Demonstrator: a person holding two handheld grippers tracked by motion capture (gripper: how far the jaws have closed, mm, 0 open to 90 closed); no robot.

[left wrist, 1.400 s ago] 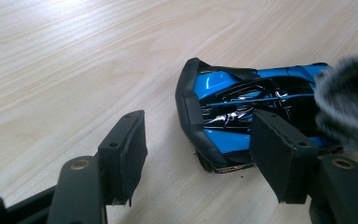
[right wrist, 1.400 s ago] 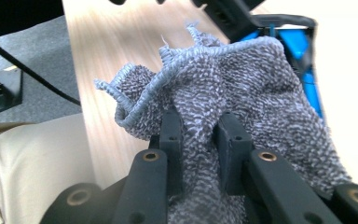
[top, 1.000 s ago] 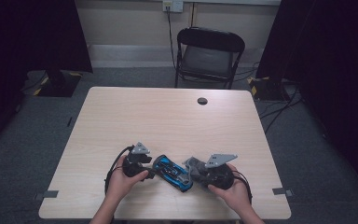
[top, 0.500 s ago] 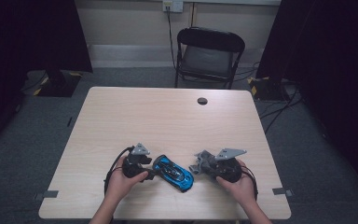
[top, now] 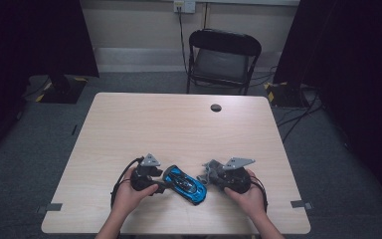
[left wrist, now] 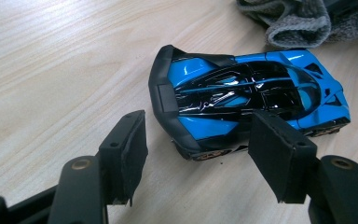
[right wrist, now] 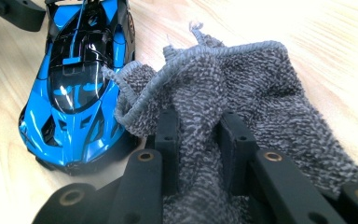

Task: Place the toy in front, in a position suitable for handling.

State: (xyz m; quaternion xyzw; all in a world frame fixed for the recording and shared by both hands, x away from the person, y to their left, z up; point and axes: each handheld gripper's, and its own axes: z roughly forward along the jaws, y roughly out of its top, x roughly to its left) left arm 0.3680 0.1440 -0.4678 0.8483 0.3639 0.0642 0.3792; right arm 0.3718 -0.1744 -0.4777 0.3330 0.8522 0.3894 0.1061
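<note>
A blue and black toy car lies on the wooden table near its front edge. My left gripper is open at the car's rear; in the left gripper view the car sits just ahead of the gripper, its left pad clear of the bodywork. My right gripper is shut on a grey terry cloth. Its jaws have just eased open a little, with the cloth still pinched between them. The cloth's edge lies against the side of the car near its nose.
A black folding chair stands behind the table's far edge. A small black round cap sits in the tabletop at the far middle. Cables run over the carpet to the right. The grey cloth shows beyond the car.
My right hand has shifted slightly to the right with the cloth, away from the car's front. The left hand and the car have stayed put.
</note>
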